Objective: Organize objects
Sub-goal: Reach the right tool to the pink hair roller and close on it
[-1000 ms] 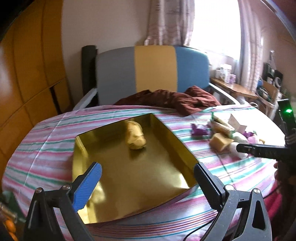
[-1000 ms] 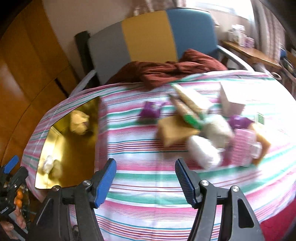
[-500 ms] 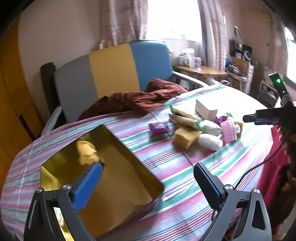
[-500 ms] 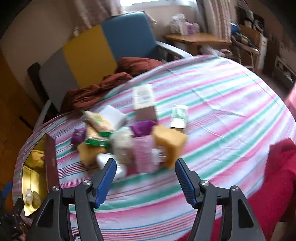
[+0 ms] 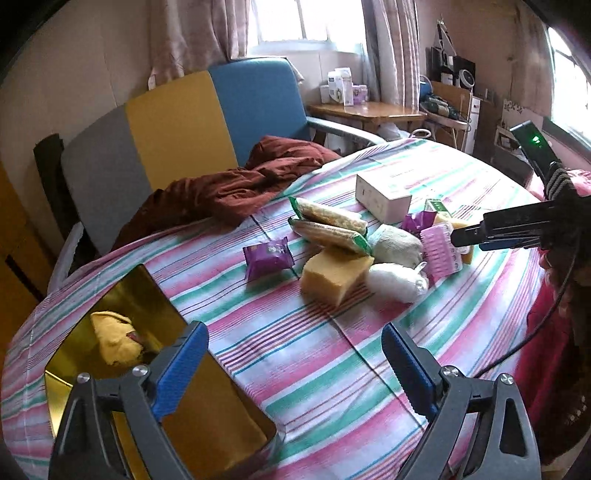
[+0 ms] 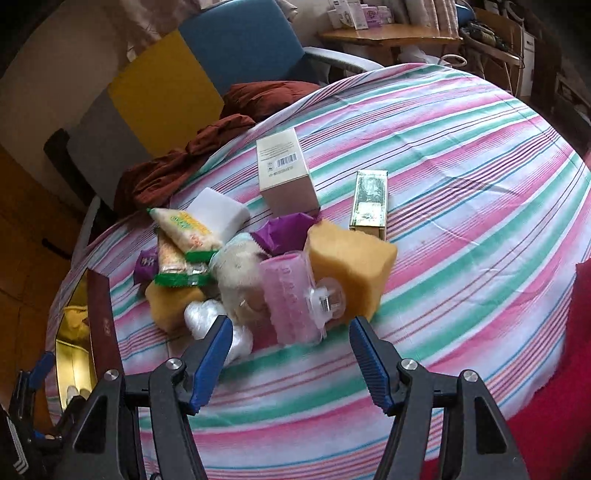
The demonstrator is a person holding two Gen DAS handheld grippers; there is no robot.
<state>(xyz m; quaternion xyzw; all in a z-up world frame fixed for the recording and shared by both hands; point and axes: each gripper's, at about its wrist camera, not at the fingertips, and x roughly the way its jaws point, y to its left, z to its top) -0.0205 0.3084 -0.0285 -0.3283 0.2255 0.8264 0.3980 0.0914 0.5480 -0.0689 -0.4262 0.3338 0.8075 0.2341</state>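
- The worktop (image 5: pixel 332 354) has a cloth with pink, green and white stripes on it.
- Behind the worktop stands a chair with grey, yellow and blue panels (image 5: pixel 177 122). A dark red crumpled cloth (image 5: pixel 236 184) lies on it and hangs onto the worktop edge.
- A window with pale curtains (image 5: pixel 295 22) and a wooden side table (image 5: pixel 365 110) are far past the fingers.
- The left gripper (image 5: pixel 291 365) has its fingers spread wide and holds nothing. The shiny gold square tray (image 5: pixel 122 314) sits under its left finger, with a soft yellow lump (image 5: pixel 110 341) inside.
- The right gripper (image 6: pixel 290 354) is also spread wide and holds nothing. Just ahead of its fingers lies the pile: a pink plastic brush (image 6: pixel 290 295), a yellow sponge block (image 6: pixel 351 262), a white box (image 6: pixel 284 173) and a green and gold box (image 6: pixel 369 203).
- A moment ago the left gripper looked mostly at the tray. Now it has turned and the pile is ahead of its fingers.
- The right gripper has come closer to the pile.
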